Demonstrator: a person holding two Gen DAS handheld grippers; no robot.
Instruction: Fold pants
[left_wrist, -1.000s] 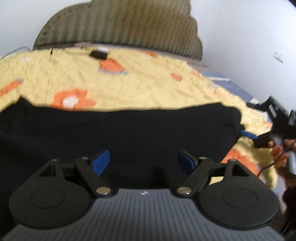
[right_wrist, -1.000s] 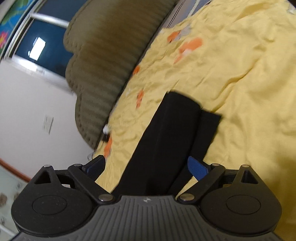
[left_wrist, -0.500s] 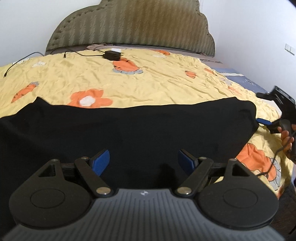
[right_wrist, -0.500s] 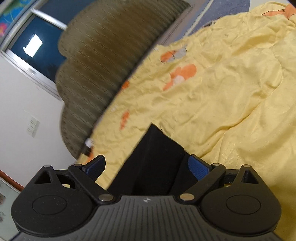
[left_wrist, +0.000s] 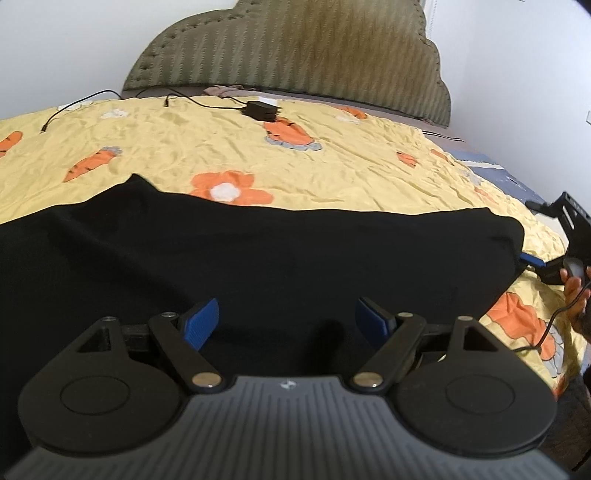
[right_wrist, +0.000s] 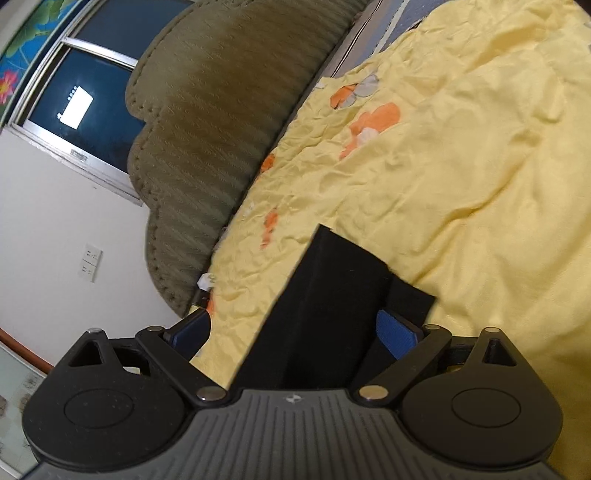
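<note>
Black pants (left_wrist: 258, 254) lie flat across a yellow bedspread. My left gripper (left_wrist: 288, 323) is open and empty, just above the pants' near edge. My right gripper (right_wrist: 295, 332) is open over one end of the pants (right_wrist: 332, 306), where two layers overlap; the cloth lies between the spread fingers, not pinched. The right gripper also shows at the right edge of the left wrist view (left_wrist: 554, 254), beside the pants' right end.
The yellow bedspread (left_wrist: 332, 166) has orange flower and carrot prints. A black charger with cables (left_wrist: 260, 109) lies near the olive headboard (left_wrist: 295, 55). White walls stand behind and to the right. A window (right_wrist: 85, 107) and a wall switch (right_wrist: 90, 262) show in the right wrist view.
Both grippers stayed open. The left view tilted up and steadied, showing more of the bed. The right gripper swung about over the pants' end and is back over the overlapped layers.
</note>
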